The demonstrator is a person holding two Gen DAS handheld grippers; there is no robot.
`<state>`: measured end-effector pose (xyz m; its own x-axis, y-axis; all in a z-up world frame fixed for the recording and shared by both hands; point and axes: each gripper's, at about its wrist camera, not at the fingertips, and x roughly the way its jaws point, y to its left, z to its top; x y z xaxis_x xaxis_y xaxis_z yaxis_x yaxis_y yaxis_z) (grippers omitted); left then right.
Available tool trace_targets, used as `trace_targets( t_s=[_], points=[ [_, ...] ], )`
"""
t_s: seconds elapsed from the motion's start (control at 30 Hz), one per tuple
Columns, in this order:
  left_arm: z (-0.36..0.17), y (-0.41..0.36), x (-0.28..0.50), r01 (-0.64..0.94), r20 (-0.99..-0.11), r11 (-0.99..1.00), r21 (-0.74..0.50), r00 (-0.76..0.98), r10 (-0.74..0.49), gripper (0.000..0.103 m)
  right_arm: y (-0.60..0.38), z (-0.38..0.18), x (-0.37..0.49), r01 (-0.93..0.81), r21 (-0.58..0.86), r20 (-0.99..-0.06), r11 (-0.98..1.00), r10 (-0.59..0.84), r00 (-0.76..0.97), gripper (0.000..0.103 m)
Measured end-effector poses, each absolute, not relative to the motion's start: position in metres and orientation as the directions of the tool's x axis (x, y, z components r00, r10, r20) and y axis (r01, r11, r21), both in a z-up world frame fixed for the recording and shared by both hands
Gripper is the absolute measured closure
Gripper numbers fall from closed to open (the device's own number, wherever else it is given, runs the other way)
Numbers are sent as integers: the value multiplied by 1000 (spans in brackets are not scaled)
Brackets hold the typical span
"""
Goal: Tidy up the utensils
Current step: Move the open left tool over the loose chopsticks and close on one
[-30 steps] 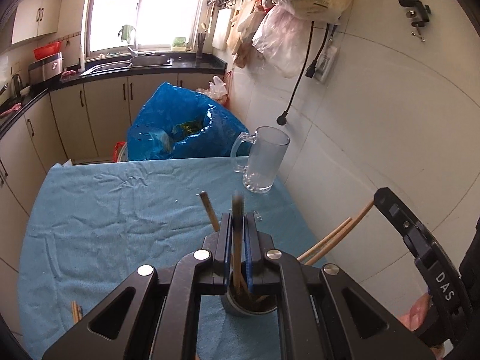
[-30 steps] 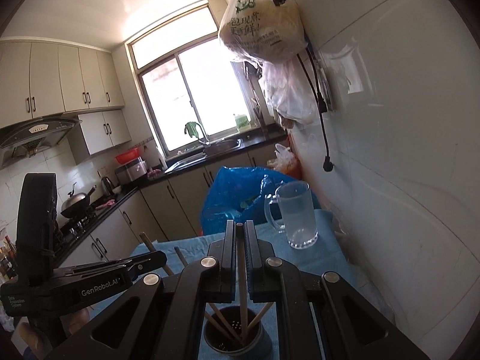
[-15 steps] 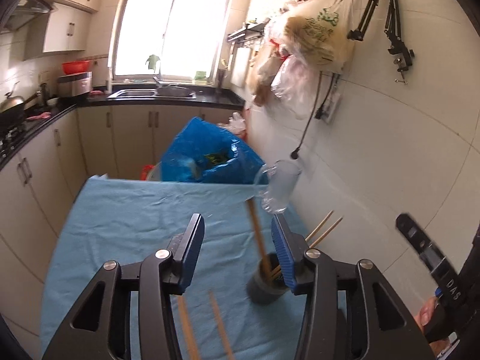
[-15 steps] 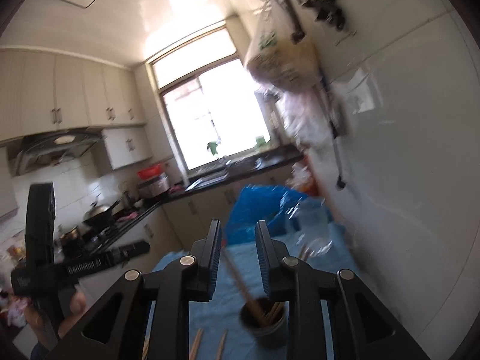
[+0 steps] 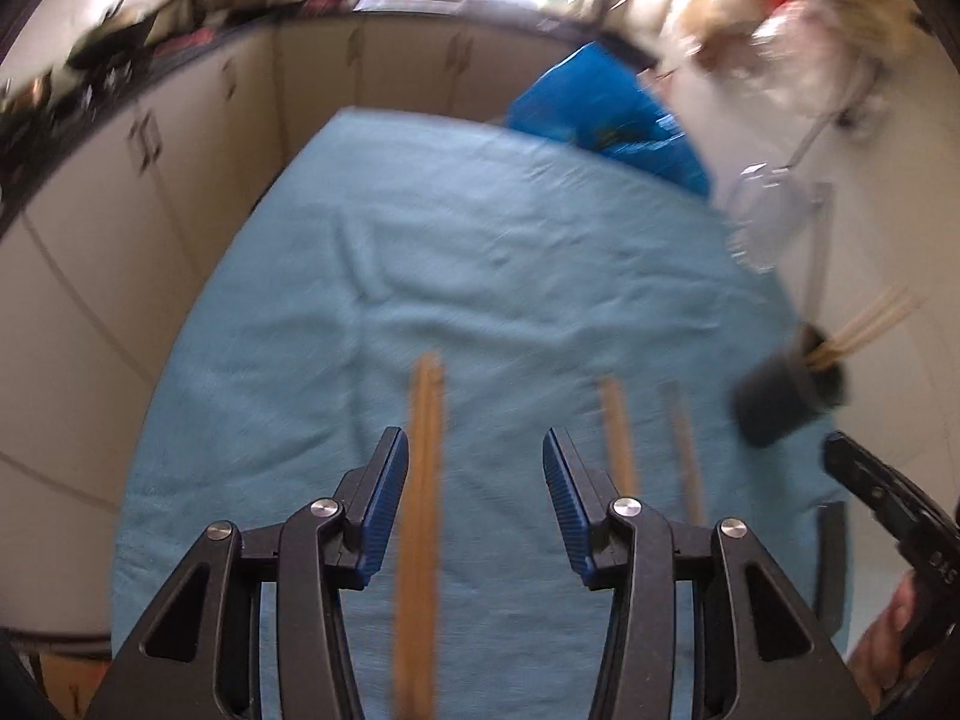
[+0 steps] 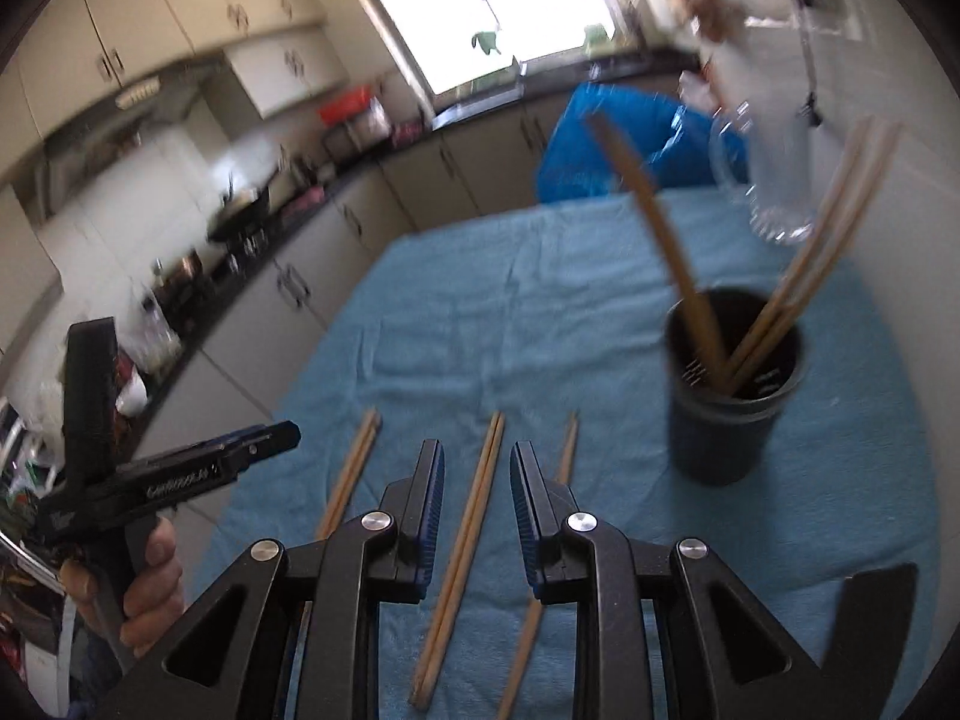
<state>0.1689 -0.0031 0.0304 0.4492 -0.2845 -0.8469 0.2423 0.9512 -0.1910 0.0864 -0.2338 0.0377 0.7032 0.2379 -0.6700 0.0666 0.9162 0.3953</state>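
Observation:
Wooden chopsticks lie on the blue cloth (image 5: 480, 252). In the left wrist view my left gripper (image 5: 468, 456) is open above a chopstick pair (image 5: 423, 480); two more chopsticks (image 5: 618, 438) lie to its right. In the right wrist view my right gripper (image 6: 477, 468) is open above a chopstick pair (image 6: 474, 516), with another pair (image 6: 351, 474) to the left and a single chopstick (image 6: 564, 450) to the right. A dark cup (image 6: 729, 384) holds several chopsticks upright at the right; it also shows in the left wrist view (image 5: 786, 390).
A clear glass mug (image 6: 774, 180) stands behind the cup by the white tiled wall. A blue plastic bag (image 6: 606, 144) sits past the table's far edge. Kitchen cabinets run along the left. The other hand-held gripper (image 6: 180, 468) shows at lower left.
Both grippers were shut on chopsticks over the cup, opened and let them drop in, then pulled back and tilted down over the chopsticks lying on the cloth.

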Motion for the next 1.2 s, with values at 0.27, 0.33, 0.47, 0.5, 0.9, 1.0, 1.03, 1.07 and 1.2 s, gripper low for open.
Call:
trace_targets(
  t_s=[0.27,0.33,0.47,0.5,0.9,1.0,1.03,1.07,1.2],
  points=[
    [-29,19,217,171,-908,960,-221,322,-267,74,-213,-3,138,151,338,-783,929,189,593,80],
    [-35,15,224,178,-909,957,-229,311,-276,75,-210,-10,147,162,334,-797,928,187,575,80],
    [-43,7,234,196,-910,954,-228,304,-281,78,-211,-20,159,190,327,-818,926,177,546,81],
    [-44,5,236,201,-911,954,-221,306,-276,78,-212,-23,163,196,325,-823,925,175,540,81],
    [-44,9,245,219,-927,963,-157,304,-220,86,-211,-38,182,219,322,-854,921,183,487,81],
    [-44,8,247,207,-929,965,-160,299,-218,86,-210,-37,190,222,323,-859,920,187,476,81],
    [-44,8,247,202,-929,966,-163,298,-220,86,-211,-37,192,225,329,-859,917,192,474,81],
    [-44,8,247,201,-929,965,-168,296,-223,86,-211,-38,194,229,332,-861,915,195,470,81],
    [-45,12,249,193,-926,963,-186,294,-237,86,-210,-45,204,232,316,-875,920,188,446,81]
  ],
)
